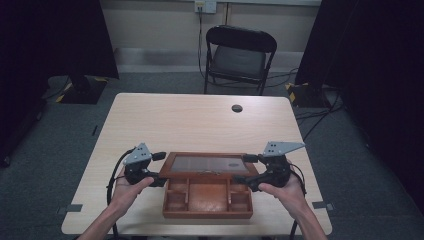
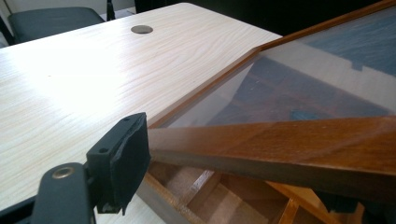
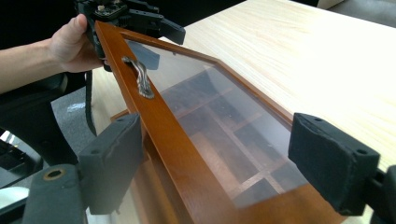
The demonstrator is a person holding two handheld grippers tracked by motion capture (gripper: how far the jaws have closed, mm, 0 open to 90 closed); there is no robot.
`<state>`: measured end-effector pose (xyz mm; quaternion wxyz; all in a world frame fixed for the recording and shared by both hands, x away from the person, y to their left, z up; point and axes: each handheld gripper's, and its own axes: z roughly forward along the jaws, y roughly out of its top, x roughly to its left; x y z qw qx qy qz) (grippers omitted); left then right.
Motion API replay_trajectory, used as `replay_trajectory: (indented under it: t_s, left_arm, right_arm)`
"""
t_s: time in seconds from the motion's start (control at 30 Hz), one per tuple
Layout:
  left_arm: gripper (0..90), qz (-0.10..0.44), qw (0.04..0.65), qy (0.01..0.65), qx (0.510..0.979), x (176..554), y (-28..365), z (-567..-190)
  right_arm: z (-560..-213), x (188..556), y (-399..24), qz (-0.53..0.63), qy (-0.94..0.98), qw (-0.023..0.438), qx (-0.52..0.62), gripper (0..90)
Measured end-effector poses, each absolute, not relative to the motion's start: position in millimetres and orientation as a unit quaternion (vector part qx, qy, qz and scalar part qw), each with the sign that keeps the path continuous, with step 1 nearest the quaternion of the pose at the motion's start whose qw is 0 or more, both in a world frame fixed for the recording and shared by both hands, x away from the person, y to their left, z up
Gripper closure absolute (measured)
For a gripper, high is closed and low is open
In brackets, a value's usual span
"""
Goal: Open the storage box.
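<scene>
— Lid: how far along?

— Partly raised, I'd judge. The box sits at the near edge of the counter, its compartments showing under the lid's lifted front rail.

— And your grippers?

— My left gripper grips the lid's left front corner; one pad lies against the rail. My right gripper straddles the right corner, jaws wide, pads not clearly pressing.

— What's left?

— Whether it goes up or down I can't tell. Either way the lid is midway, tilted on its back edge, handle untouched.
</scene>
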<state>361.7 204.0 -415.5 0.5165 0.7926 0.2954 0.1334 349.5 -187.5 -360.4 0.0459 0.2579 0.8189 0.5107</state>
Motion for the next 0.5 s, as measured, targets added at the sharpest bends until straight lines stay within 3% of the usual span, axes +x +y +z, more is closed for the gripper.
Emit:
replay_trajectory:
  t_s: [0.5]
  left_arm:
    - [20.0, 0.125, 0.514, 0.309, 0.791, 371.1, 203.9, -409.1]
  right_arm:
    - [-351.9, 354.4, -196.4, 0.513, 0.817, 0.066, 0.254, 16.3]
